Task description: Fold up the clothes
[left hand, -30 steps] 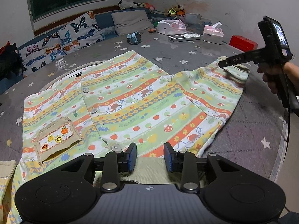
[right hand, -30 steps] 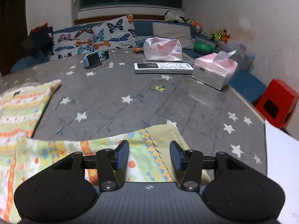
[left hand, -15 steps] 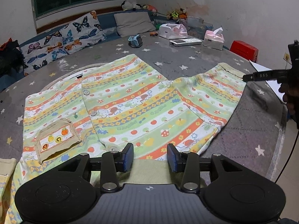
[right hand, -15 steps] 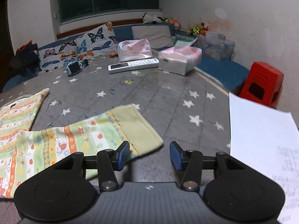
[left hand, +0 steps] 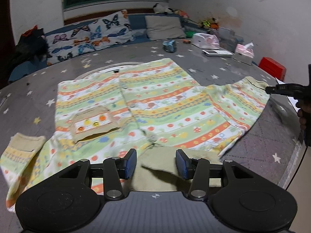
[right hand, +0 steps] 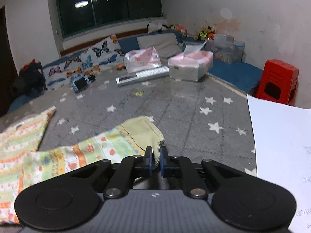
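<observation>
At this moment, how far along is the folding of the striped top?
Barely begun. Done: the striped top lies spread flat on the star-patterned mat. In hand: the right tool has clamped the sleeve cuff; the left tool has just been opening over the olive collar band, without pinching it. Left: every fold, both sleeves included.

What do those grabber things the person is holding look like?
Each is black plastic. The left gripper and right gripper each have two jointed arms with silver rivets, two round discs on a ribbed grey base, and blue pads on the fingers. Seen from the side, the right one has a pistol-like handle with small pale lettering.
</observation>
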Available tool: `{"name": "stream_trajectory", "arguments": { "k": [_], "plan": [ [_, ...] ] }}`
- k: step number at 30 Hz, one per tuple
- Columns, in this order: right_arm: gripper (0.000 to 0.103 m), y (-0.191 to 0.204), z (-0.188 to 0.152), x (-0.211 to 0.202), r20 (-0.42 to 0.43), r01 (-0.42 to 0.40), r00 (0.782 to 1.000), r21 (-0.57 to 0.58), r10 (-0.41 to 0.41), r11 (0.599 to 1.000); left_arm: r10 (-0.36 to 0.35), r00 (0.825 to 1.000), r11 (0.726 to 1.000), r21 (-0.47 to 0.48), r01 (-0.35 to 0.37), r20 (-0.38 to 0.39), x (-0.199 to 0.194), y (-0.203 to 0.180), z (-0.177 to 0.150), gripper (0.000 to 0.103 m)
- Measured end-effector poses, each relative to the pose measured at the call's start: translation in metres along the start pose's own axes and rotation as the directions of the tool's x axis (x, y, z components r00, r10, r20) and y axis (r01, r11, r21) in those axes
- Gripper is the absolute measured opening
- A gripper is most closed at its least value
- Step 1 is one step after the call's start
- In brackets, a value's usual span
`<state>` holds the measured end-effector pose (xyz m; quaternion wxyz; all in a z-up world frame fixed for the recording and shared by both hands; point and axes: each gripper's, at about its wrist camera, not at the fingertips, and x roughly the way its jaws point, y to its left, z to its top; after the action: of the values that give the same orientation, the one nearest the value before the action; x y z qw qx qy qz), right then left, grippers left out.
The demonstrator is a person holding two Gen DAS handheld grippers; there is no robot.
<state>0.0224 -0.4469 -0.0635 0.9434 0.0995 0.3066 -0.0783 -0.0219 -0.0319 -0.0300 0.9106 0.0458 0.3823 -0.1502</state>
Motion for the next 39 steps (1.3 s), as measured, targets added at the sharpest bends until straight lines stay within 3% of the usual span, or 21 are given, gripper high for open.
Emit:
{"name": "stream_trajectory", "arguments": {
  "k": [3, 8, 12, 16, 23, 29, 36, 39],
  "plan": [
    [0.005, 0.004, 0.005, -0.011, 0.033, -0.034, 0.999, 0.024, 0.033, 0.999, 0.02, 1.0, 1.0, -0.018, -0.02, 0.017, -0.007, 0.007, -0.001, 0.048],
    [0.005, 0.031, 0.024, -0.047, 0.109, -0.124, 0.986, -0.038, 0.127, 0.992, 0.046, 0.998, 0.998, -0.052, -0.044, 0.034, -0.015, 0.02, -0.002, 0.048],
    [0.005, 0.064, 0.042, -0.078, 0.15, -0.222, 0.96, -0.108, 0.237, 0.969, 0.05, 0.998, 0.996, -0.078, -0.046, 0.041, -0.02, 0.028, -0.007, 0.048],
    [0.005, 0.109, 0.055, -0.104, 0.158, -0.323, 0.92, -0.209, 0.357, 0.923, 0.048, 0.998, 0.994, -0.099, -0.043, 0.05, -0.026, 0.034, -0.014, 0.048],
    [0.005, 0.205, 0.047, -0.116, 0.061, -0.479, 0.841, -0.376, 0.537, 0.793, 0.055, 0.996, 0.987, -0.152, -0.044, 0.07, -0.036, 0.049, -0.028, 0.048],
    [0.005, 0.271, 0.012, -0.099, -0.079, -0.559, 0.802, -0.449, 0.592, 0.697, 0.074, 0.994, 0.979, -0.194, -0.058, 0.077, -0.046, 0.064, -0.037, 0.048],
    [0.013, 0.306, -0.03, -0.092, -0.262, -0.663, 0.738, -0.451, 0.622, 0.597, 0.081, 0.993, 0.977, -0.204, -0.062, 0.087, -0.049, 0.07, -0.033, 0.048],
    [0.017, 0.297, -0.036, -0.099, -0.272, -0.661, 0.739, -0.472, 0.617, 0.583, 0.071, 0.993, 0.981, -0.187, -0.052, 0.097, -0.048, 0.067, -0.027, 0.048]
  ]
}}
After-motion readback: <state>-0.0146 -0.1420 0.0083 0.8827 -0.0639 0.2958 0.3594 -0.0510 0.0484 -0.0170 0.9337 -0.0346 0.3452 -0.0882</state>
